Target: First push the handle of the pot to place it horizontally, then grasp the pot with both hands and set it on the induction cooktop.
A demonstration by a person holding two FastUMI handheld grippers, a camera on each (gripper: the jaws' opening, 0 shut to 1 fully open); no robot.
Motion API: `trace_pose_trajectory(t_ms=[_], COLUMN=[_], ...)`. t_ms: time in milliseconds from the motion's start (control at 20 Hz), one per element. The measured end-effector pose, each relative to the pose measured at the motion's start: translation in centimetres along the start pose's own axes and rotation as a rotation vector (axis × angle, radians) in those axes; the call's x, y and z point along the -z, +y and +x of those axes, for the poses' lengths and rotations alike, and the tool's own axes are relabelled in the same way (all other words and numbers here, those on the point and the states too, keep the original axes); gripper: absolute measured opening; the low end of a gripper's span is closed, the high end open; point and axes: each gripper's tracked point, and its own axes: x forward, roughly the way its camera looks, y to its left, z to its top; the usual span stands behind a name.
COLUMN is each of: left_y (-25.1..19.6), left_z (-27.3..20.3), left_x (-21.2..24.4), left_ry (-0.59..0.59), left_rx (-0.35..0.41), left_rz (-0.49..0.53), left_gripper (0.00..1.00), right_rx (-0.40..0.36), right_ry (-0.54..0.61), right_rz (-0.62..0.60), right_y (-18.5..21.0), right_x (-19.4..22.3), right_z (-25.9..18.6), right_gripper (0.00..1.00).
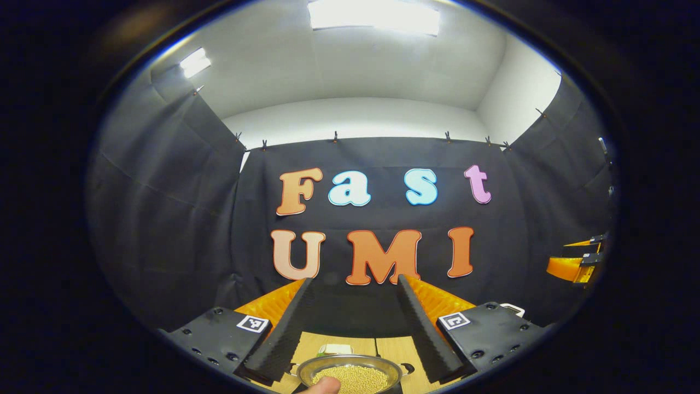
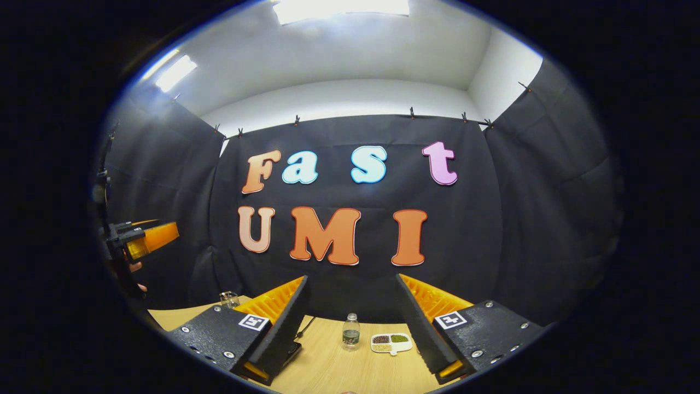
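With both the left gripper [image 1: 350, 328] and right gripper [image 2: 353, 328] raised, jaws spread and empty, above the worktop [image 2: 328, 372], the pot [image 1: 350, 375] looks untouched, everything remaining.

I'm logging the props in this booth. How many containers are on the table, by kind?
Metal pot: 1
Clear bottle: 1
Divided dish: 1
Small glass jar: 1
Total: 4
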Motion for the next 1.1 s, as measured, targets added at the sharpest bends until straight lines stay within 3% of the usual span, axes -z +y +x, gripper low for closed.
trace_pose_trajectory(t_ms=[200, 500, 650, 700, 950, 1050, 1100], left_y=[0.5, -0.1, -0.6, -0.6, 0.4, 0.6, 0.6], left_z=[-0.7, -1.0, -1.6, -1.8, -1.8, -1.9, -2.0], left_x=[-1.8, -1.5, -1.4, -1.2, -1.3, -1.2, -1.2], left_ry=[-0.035, -0.009, -0.004, 0.001, -0.003, -0.001, -0.001], left_rx=[-0.028, -0.044, -0.038, -0.038, -0.059, -0.062, -0.058], left_rz=[0.015, -0.001, -0.012, -0.018, -0.029, -0.032, -0.036], left_gripper=[1.00, 1.00, 0.92, 1.00, 0.92, 0.93, 1.00], right_rx=[-0.017, -0.049, -0.049, -0.045, -0.032, -0.007, -0.010], right_ry=[-0.042, -0.045, -0.065, -0.076, -0.070, -0.063, -0.065], right_rz=[-0.010, -0.017, -0.025, -0.029, -0.083, -0.092, -0.089], right_y=[-0.6, 0.0, -0.2, -0.3, -0.6, -0.8, -0.5], right_x=[-0.9, -1.0, -1.9, -2.1, -2.0, -1.9, -2.1], right_z=[-0.2, -0.2, -0.3, -0.3, -0.5, -0.4, -0.5], right_gripper=[0.98, 0.95, 0.97, 0.98, 0.94, 0.95, 0.95])
